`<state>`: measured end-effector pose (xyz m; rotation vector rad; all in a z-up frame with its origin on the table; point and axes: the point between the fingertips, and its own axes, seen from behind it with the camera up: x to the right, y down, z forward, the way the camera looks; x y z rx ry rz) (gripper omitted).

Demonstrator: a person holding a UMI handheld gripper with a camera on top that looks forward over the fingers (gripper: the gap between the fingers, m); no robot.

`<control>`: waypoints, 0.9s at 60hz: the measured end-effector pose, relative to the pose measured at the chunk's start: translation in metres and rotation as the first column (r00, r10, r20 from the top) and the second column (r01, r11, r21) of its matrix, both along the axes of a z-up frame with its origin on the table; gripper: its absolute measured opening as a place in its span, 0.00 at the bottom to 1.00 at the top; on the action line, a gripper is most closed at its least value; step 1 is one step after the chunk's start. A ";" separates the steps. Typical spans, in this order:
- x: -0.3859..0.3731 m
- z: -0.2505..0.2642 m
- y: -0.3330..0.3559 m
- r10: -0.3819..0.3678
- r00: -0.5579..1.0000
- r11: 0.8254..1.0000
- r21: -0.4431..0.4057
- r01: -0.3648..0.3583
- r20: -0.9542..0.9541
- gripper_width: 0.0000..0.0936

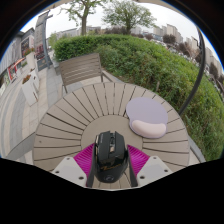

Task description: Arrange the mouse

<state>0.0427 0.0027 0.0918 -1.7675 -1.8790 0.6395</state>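
The mouse (111, 155) is pinched between the gripper's (111, 160) pads, long axis along the fingers, at the table's (70, 115) near edge.

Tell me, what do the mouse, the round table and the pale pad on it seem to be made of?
The mouse, standing between the gripper's fingers, looks like black plastic, matte with slight sheen. The round table seems to be wood or wood-look slats, pale and weathered, judging by the radiating planks and gaps. The pale pad looks soft, perhaps fabric or foam; uncertain.
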 end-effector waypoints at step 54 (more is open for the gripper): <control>-0.196 -0.034 0.181 -0.122 0.992 0.992 0.010 0.122 -0.040 0.90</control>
